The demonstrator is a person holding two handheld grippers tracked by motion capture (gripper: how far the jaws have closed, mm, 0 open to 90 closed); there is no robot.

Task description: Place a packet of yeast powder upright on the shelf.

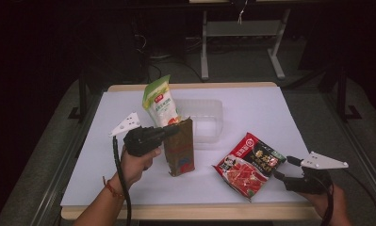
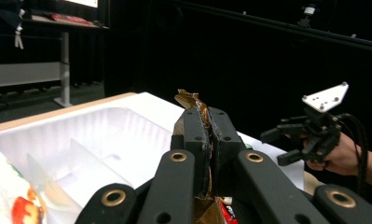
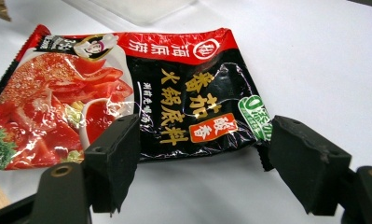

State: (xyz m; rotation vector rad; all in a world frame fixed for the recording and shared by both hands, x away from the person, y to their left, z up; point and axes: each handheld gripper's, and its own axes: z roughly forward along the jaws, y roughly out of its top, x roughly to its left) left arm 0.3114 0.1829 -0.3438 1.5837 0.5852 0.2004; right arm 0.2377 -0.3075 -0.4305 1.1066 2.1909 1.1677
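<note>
While the left gripper (image 1: 169, 132) has its fingers clamped on the upright brown pouch (image 1: 180, 149) at bench centre, the red sachet (image 1: 249, 163) lies flat at ten o'clock from the right gripper (image 1: 281, 168), whose fingers gape empty just beside it.

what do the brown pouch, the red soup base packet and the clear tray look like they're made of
Brown pouch, pinched at its top edge by the left gripper: probably kraft paper, matte, with a crumpled, torn-looking rim.
Red soup base packet: glossy plastic film, going by the crinkles, glare and serrated edges.
Clear tray: translucent, seemingly thin rigid plastic with moulded dividers.
</note>
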